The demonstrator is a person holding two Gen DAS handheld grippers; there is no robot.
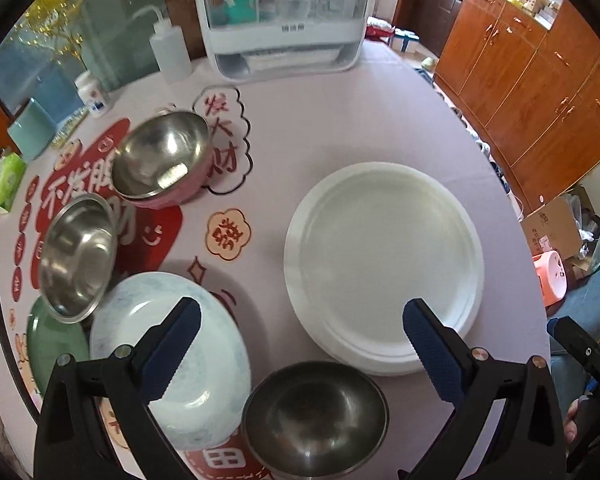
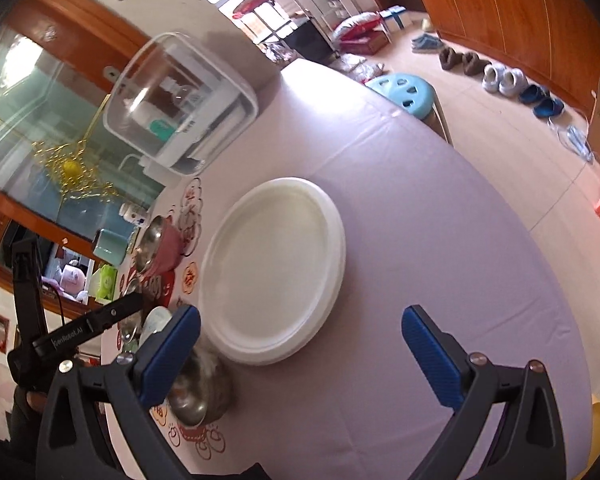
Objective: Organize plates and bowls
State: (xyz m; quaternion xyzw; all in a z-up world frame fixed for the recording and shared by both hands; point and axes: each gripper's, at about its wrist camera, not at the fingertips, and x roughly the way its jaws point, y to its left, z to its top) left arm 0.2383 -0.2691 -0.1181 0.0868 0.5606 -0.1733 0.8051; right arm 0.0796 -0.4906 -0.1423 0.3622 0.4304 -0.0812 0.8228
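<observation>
While both sets of fingers are hanging wide open and empty above the bench (image 1: 340,112), nothing is being held yet. A steel bowl (image 1: 315,416) is sitting just below and between the left fingers (image 1: 300,350); it is looking light, stiff and slick, so I judge a pinch across its thin rim would be safest. Ahead of the left fingers' right tip, the white plates (image 1: 384,268) are lying stacked, likely heavier and breakable, best taken at the raised edge. Off the left tip, a pale dish (image 1: 172,364) is lying beside a second steel bowl (image 1: 78,258), which is partly covering a green plate (image 1: 54,344); a pink bowl (image 1: 162,158) is sitting farther ahead. The right fingers (image 2: 300,354) are hovering, tilted, near the white stack's close edge, pointing forward and down.
</observation>
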